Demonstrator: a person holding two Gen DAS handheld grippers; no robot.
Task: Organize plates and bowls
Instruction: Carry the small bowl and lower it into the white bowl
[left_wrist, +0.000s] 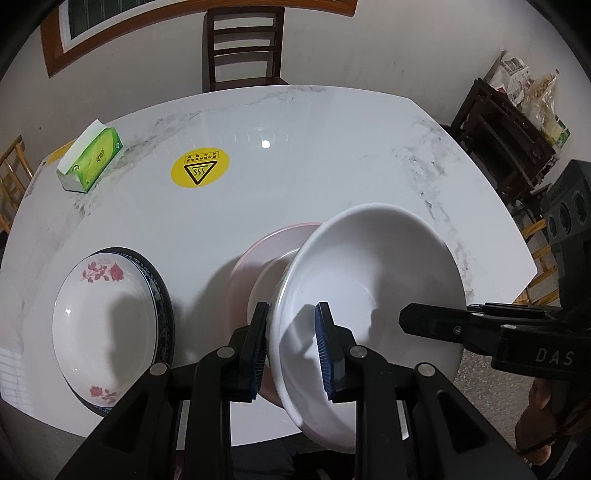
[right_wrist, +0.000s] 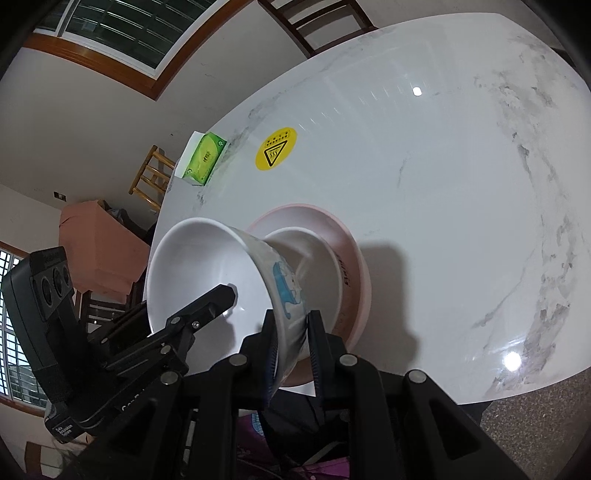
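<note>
A white bowl (left_wrist: 373, 280) is held tilted above a pink bowl (left_wrist: 255, 254) on the marble table (left_wrist: 295, 147). My left gripper (left_wrist: 291, 347) is shut on the white bowl's near left rim. My right gripper (right_wrist: 291, 347) is shut on its opposite rim; there the bowl (right_wrist: 207, 266) shows a blue print on its outside. The pink bowl (right_wrist: 351, 266) lies just under and behind it. The right gripper's finger (left_wrist: 436, 319) reaches into the bowl in the left wrist view. A rose-patterned plate (left_wrist: 103, 317) sits stacked on a dark-rimmed plate (left_wrist: 162, 291) at the left.
A green tissue box (left_wrist: 92, 158) lies at the table's far left. A round yellow warning sticker (left_wrist: 200, 165) is on the tabletop. A dark chair (left_wrist: 243, 44) stands behind the table. Stacked dark furniture (left_wrist: 506, 140) stands at the right.
</note>
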